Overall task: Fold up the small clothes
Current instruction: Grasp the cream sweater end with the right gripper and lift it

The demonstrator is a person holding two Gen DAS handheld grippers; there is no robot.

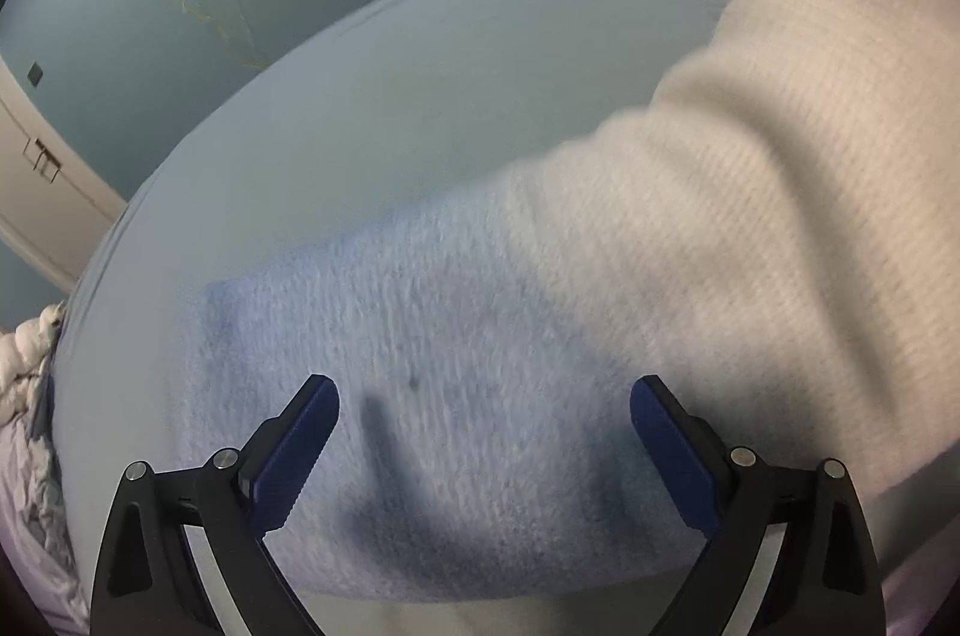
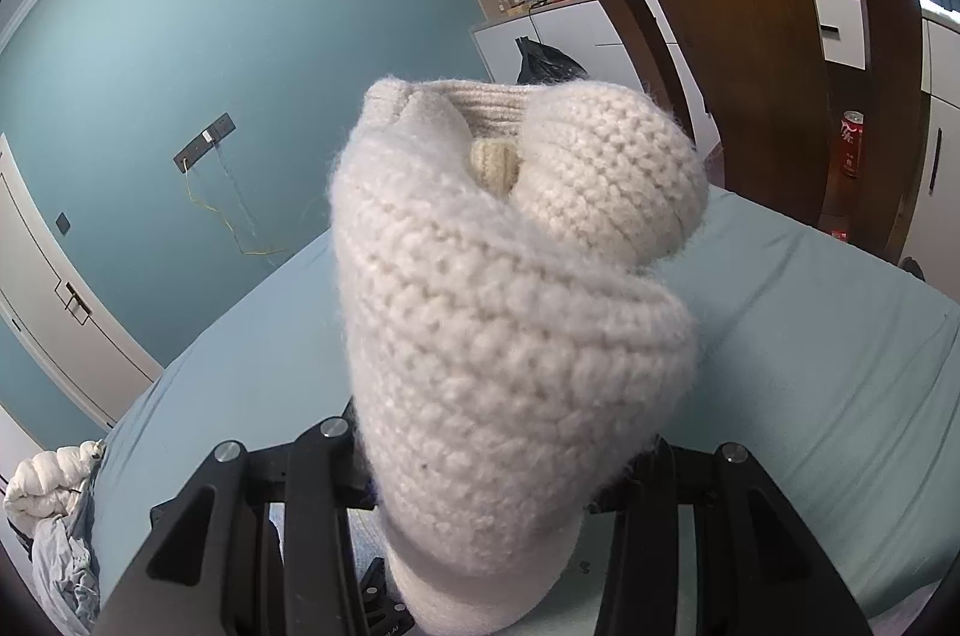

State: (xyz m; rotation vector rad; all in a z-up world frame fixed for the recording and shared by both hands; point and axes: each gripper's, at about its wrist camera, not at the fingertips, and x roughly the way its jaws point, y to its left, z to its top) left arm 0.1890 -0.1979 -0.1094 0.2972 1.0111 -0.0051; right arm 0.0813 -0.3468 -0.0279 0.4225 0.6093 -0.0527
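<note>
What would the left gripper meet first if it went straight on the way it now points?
Most likely the blue knit. The left gripper is open, with the knit right ahead between its fingers, lying on the bed. The gap to it is unclear.

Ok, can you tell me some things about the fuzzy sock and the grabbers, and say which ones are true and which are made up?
1. The left gripper has its blue pads spread wide apart. True.
2. The right gripper is empty. False: the cream knitted sock sits bunched between its jaws.
3. The sock has a light blue part. True.
4. The bed sheet is bright red. False: it is pale blue.
5. A red drink can stands past the bed. True.
6. The chair is white plastic. False: it is dark brown wood.
</note>
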